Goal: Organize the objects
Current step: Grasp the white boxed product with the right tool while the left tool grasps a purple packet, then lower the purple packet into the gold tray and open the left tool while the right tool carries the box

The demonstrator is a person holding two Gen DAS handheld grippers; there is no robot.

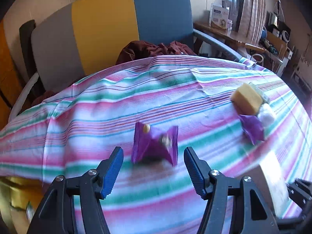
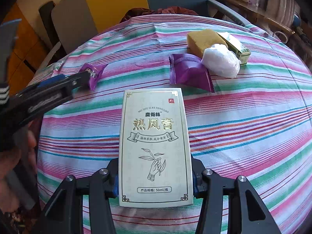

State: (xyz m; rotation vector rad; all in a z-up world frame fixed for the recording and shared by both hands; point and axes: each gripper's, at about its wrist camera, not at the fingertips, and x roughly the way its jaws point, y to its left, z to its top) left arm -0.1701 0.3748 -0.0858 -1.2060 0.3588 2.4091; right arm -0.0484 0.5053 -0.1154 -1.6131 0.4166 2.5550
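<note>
My left gripper point(image 1: 154, 167) is open, its blue pads on either side of a small purple snack packet point(image 1: 155, 144) lying on the striped cloth; the packet also shows in the right wrist view point(image 2: 93, 74), with the left gripper point(image 2: 78, 80) beside it. My right gripper point(image 2: 155, 183) is shut on a white box with gold Chinese print point(image 2: 155, 146), held above the cloth; the box edge shows in the left wrist view point(image 1: 273, 179). A group lies at the far right: a yellow sponge point(image 2: 202, 41), a white plastic bundle point(image 2: 221, 60), a second purple packet point(image 2: 190, 72) and a small green-white box point(image 2: 236, 46).
The striped cloth point(image 2: 243, 126) covers a rounded table. A grey, yellow and blue chair back point(image 1: 109, 25) stands behind it with dark red fabric point(image 1: 156, 48) on the seat. A cluttered wooden shelf point(image 1: 253, 39) runs along the right.
</note>
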